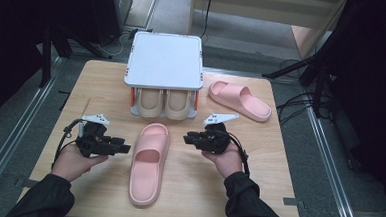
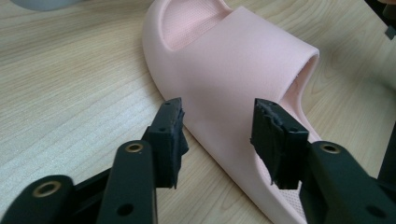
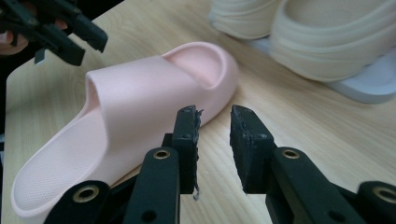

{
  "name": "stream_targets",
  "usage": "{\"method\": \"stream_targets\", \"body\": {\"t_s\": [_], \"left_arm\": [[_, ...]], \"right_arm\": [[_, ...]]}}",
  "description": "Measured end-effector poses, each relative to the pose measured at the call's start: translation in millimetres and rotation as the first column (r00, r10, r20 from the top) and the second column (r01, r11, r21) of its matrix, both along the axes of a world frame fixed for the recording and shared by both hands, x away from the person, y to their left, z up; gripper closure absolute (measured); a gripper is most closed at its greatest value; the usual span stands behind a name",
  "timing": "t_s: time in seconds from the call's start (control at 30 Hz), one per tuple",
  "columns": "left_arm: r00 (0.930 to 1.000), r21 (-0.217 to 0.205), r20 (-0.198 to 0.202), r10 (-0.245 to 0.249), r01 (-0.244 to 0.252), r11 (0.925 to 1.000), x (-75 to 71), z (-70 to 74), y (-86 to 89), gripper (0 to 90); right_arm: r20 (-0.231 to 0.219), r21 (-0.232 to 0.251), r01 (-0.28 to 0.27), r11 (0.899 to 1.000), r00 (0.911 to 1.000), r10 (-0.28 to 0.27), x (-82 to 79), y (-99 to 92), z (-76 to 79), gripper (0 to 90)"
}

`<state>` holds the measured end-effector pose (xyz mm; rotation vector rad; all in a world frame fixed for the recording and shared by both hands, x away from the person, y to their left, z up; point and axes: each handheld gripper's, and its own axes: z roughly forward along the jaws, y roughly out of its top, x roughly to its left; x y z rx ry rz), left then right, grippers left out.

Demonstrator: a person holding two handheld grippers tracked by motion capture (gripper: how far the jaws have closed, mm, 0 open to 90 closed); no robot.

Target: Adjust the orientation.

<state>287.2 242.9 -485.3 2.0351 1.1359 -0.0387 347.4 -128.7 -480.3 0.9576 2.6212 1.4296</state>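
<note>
A pink slipper point(image 1: 149, 161) lies toe away from me in the middle of the wooden table point(image 1: 102, 83). My left gripper point(image 1: 126, 148) is just left of it, pointing at its strap. In the left gripper view, that gripper point(image 2: 217, 135) stands open with the slipper's point(image 2: 233, 60) side beyond the gap and the pads off it. My right gripper point(image 1: 187, 137) hovers to the slipper's right, pointing left. Seen in its own view, the right gripper point(image 3: 215, 140) is open by a narrow gap with nothing in it, and the slipper point(image 3: 140, 93) lies ahead to the left.
A low rack with a white top point(image 1: 164, 61) stands at the table's back and holds a pair of beige slippers point(image 1: 163, 103) underneath. A second pink slipper point(image 1: 239, 100) lies at the back right. Dark stands and cables surround the table.
</note>
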Motion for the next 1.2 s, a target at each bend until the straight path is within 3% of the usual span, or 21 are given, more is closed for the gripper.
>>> {"method": "stream_targets", "body": {"t_s": [0.37, 0.63, 1.03, 1.2], "left_arm": [[0.9999, -0.006, -0.003, 0.010, -0.010, 0.9999, -0.6, 0.5, 3.3, 49.9], [0.9999, -0.007, -0.005, 0.012, -0.012, 0.9999, -0.1, 0.5, 4.7, 48.6], [0.9998, -0.007, 0.005, 0.017, -0.017, 0.9998, -1.9, 1.0, 6.7, 48.4], [0.9998, -0.009, 0.005, 0.021, -0.021, 0.9997, -6.6, 1.8, 8.5, 47.5]], "right_arm": [[0.020, 0.010, 0.084, 0.996, 0.9962, -0.085, 15.4, -41.1, 15.8, 73.8], [0.028, 0.007, 0.151, 0.988, 0.9880, -0.151, 27.4, -72.8, 18.6, 72.5], [0.033, -0.035, 0.204, 0.978, 0.9785, -0.203, 57.9, -101.4, 10.0, 70.5], [0.005, -0.009, 0.254, 0.967, 0.9673, -0.254, 76.4, -118.5, 3.1, 67.7]]}}
